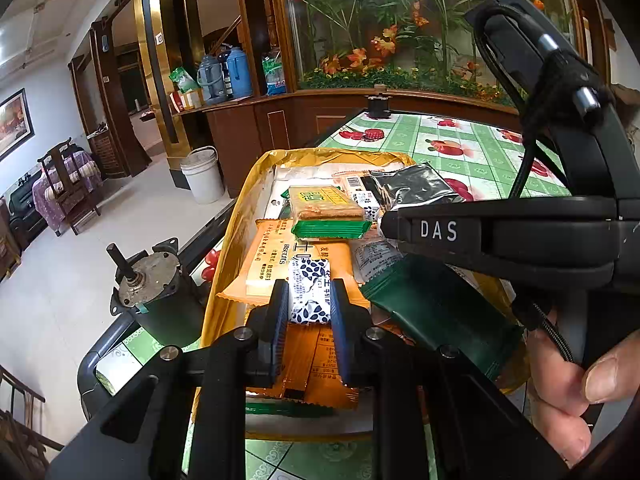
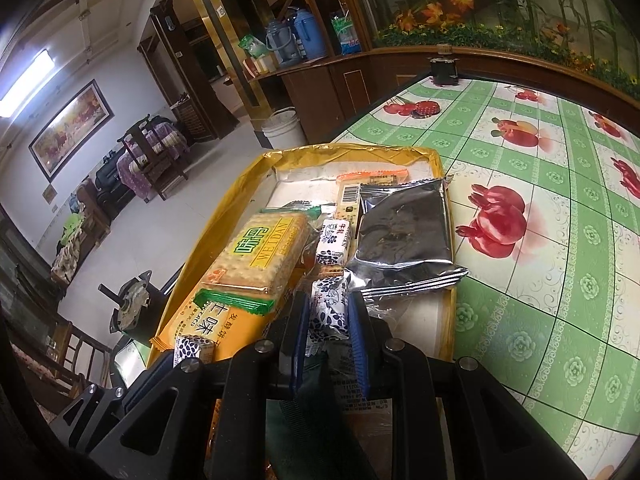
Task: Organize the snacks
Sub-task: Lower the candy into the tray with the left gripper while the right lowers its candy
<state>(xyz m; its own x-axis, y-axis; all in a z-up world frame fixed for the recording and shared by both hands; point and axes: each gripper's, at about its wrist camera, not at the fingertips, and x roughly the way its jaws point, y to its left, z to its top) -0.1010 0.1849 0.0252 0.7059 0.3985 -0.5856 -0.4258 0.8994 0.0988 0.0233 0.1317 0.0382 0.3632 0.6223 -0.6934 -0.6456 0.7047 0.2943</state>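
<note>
A yellow tray (image 1: pixel 236 216) (image 2: pixel 224 200) holds several snacks: a green cracker pack (image 1: pixel 328 208) (image 2: pixel 260 256), an orange biscuit pack (image 1: pixel 268 264) (image 2: pixel 204 320), a silver foil bag (image 1: pixel 416 188) (image 2: pixel 404 232), a dark green pouch (image 1: pixel 440 312) and a loose white-and-blue candy (image 2: pixel 334 242). My left gripper (image 1: pixel 310 300) is shut on a white-and-blue leaf-patterned candy (image 1: pixel 308 292) just above the orange pack. My right gripper (image 2: pixel 328 312) is shut on a second candy of the same kind (image 2: pixel 328 304) over the tray's near right part. In the left wrist view its black body (image 1: pixel 436 232) crosses from the right.
The table has a green tablecloth with a fruit pattern (image 2: pixel 540 240). A grey motor (image 1: pixel 156 280) (image 2: pixel 132 304) stands at the table's left edge beside the tray. A small black object (image 2: pixel 444 68) sits at the far edge. A hand (image 1: pixel 568 380) grips the right tool. A white bucket (image 1: pixel 202 176) is on the floor.
</note>
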